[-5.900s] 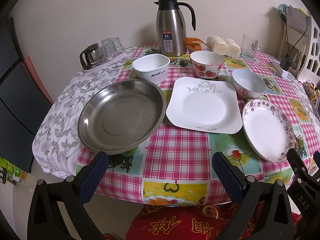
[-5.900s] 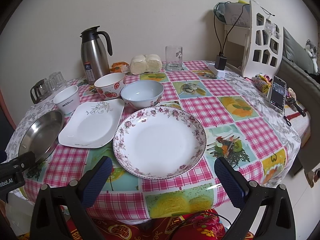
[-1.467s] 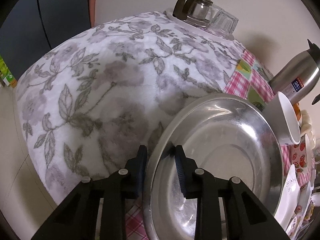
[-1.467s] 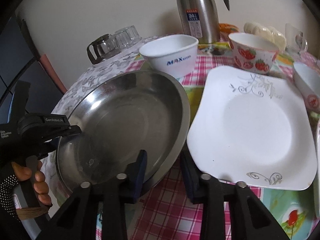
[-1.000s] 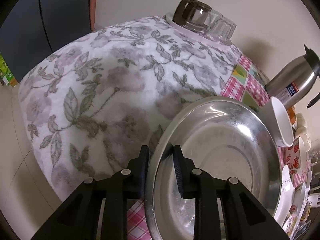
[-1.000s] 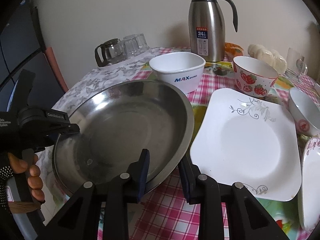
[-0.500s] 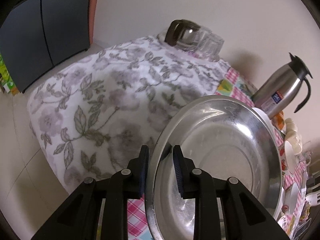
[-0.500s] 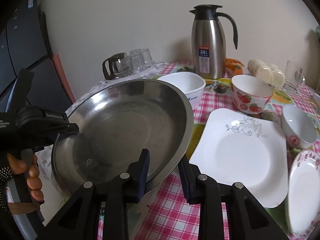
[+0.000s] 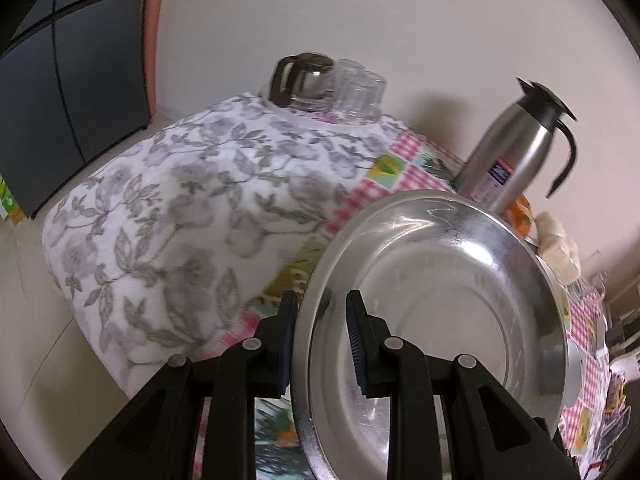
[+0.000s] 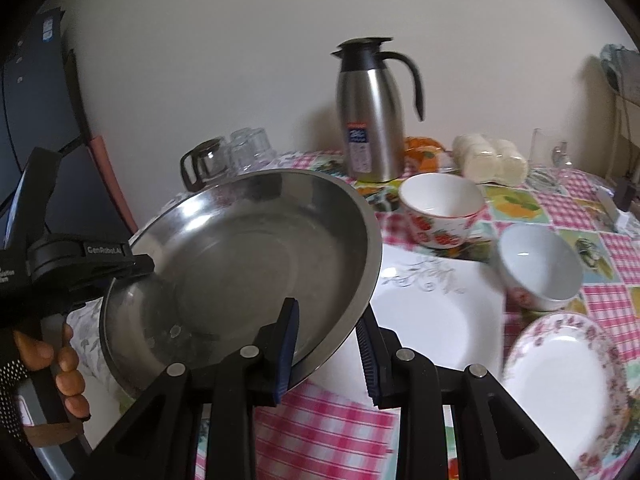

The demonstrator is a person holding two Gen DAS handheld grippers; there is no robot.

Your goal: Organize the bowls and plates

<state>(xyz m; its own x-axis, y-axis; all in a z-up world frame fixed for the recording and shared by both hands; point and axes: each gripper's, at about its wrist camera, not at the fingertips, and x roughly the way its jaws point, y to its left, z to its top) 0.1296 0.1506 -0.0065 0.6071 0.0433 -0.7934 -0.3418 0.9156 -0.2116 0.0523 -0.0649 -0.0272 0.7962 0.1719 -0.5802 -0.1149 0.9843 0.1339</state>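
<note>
A large steel plate [image 9: 440, 312] [image 10: 248, 264] is held in the air above the table, tilted. My left gripper [image 9: 320, 328] is shut on its left rim, and it also shows in the right wrist view [image 10: 136, 268]. My right gripper [image 10: 328, 344] is shut on its near right rim. Below and to the right lie a white square plate [image 10: 436, 320], a strawberry bowl [image 10: 440, 208], a small white bowl [image 10: 540, 268] and a floral round plate [image 10: 560, 392].
A steel thermos jug [image 10: 372, 116] stands at the back of the table. An upturned glass pot and glasses [image 9: 324, 84] stand on the floral cloth [image 9: 180, 208] at the left. White buns [image 10: 488, 160] and a glass mug [image 10: 548, 152] are at the back right.
Both grippers have lifted the steel plate off the table and carried it up and to the right, so it now hides the white MAX bowl.
</note>
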